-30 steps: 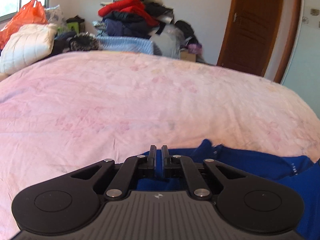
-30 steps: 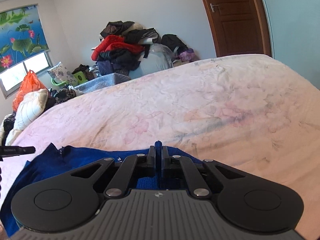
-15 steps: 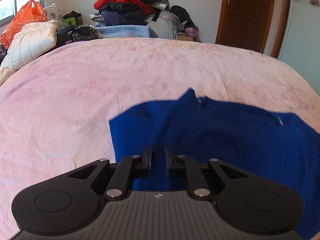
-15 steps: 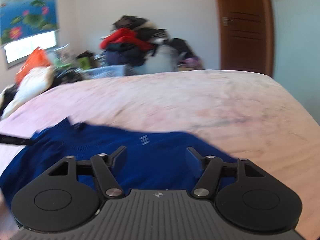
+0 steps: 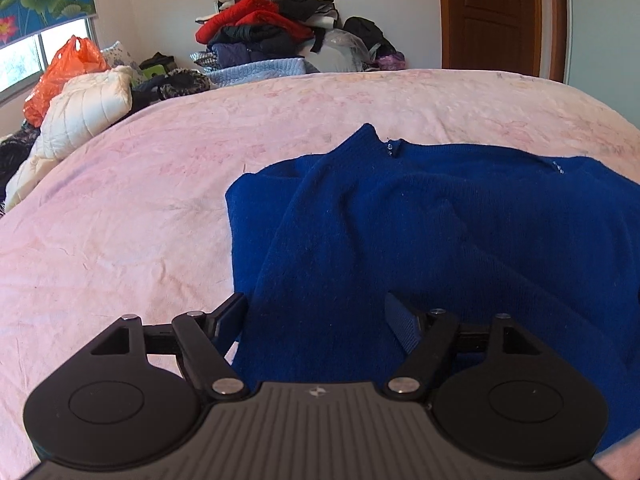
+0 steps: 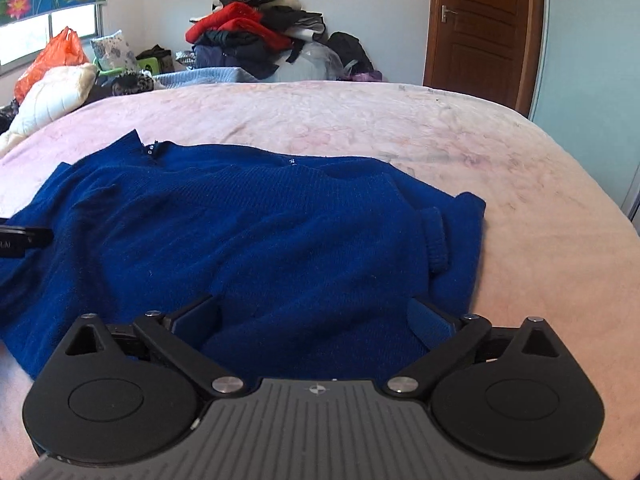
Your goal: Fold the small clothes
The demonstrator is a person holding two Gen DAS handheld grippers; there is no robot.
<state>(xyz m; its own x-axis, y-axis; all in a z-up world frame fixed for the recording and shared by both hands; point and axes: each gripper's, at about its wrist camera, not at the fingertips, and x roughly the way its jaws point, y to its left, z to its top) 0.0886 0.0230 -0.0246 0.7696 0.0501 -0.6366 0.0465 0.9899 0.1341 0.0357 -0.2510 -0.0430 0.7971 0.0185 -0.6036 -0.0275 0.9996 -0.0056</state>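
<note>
My left gripper (image 5: 320, 320) has its fingers spread wide with nothing between them, just above the near edge of the blue knit sweater (image 5: 420, 232). My right gripper (image 6: 316, 320) is spread the same way over that edge. The sweater lies rumpled on the pink bedspread (image 6: 360, 120), a cuff (image 6: 436, 240) folded onto its right side.

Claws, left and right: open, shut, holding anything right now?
Left claw: open, holding nothing, poised over the blue sweater.
Right claw: open, holding nothing, over the same sweater on the pink bedspread.
</note>
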